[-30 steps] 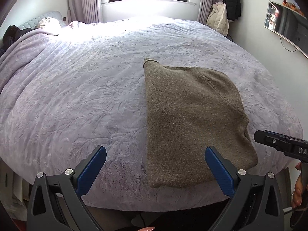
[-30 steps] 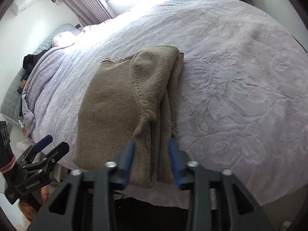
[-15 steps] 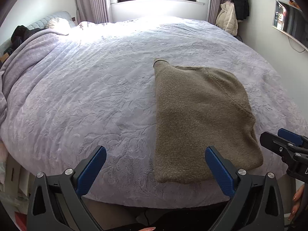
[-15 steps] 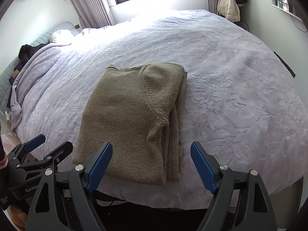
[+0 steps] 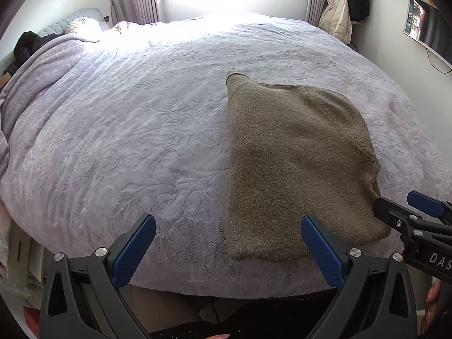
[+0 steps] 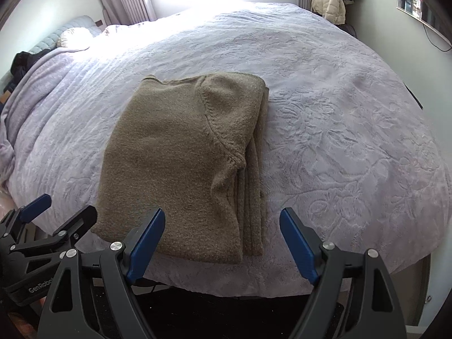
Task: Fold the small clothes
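Observation:
A brown knitted sweater (image 5: 293,163) lies folded flat near the front edge of the bed, its layered side edges showing on the right in the right wrist view (image 6: 180,163). My left gripper (image 5: 226,240) hangs open above the bed's front edge, just left of the sweater's near corner, with nothing between its fingers. My right gripper (image 6: 223,237) is open too, its blue pads spread wide over the sweater's near edge without touching it. Each gripper shows at the side of the other's view: the right gripper (image 5: 406,212) and the left gripper (image 6: 53,214).
A pale lilac embossed bedspread (image 5: 141,130) covers the large bed. Pillows and dark clothes (image 5: 25,48) lie at the far left by the headboard. Coats (image 5: 344,8) hang in the far right corner. A screen (image 5: 429,31) is on the right wall. A window is behind the bed.
My right gripper let go of the sweater's right edge, opened wide and drew back toward the bed's front edge. The sweater now lies flat. The left gripper stayed open in place.

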`<state>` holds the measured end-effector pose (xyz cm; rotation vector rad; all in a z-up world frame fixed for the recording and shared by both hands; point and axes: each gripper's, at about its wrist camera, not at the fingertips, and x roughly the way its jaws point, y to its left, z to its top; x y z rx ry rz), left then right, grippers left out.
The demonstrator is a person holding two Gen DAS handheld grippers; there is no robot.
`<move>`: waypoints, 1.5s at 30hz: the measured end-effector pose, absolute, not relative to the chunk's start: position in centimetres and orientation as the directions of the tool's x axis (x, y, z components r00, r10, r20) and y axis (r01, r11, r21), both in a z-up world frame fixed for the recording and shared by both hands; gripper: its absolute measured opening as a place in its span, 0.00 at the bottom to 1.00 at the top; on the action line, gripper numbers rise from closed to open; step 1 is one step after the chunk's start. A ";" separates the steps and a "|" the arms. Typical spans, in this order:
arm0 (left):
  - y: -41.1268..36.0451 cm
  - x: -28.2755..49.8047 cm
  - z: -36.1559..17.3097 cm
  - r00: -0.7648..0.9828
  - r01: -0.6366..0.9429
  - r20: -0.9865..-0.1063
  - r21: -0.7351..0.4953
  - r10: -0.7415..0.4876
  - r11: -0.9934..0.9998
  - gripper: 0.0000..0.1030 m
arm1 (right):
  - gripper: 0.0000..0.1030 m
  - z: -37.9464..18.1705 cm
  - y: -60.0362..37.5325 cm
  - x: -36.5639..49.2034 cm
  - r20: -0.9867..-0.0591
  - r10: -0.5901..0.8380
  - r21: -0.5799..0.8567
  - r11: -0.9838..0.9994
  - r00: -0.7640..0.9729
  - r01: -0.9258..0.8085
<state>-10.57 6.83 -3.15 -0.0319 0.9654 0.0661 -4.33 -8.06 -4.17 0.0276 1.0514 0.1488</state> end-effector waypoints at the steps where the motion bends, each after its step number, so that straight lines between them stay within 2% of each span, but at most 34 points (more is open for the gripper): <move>1: 6.9 -10.5 -3.2 0.566 -0.072 -0.823 0.003 0.043 0.997 1.00 | 0.83 -4.2 -8.1 -4.3 -0.864 0.131 0.093 0.990 0.486 -0.103; 45: 6.6 -10.1 -4.3 0.540 -0.061 -0.839 0.030 0.059 0.998 1.00 | 0.83 -5.1 -7.5 -4.2 -0.866 0.101 0.060 0.993 0.490 -0.098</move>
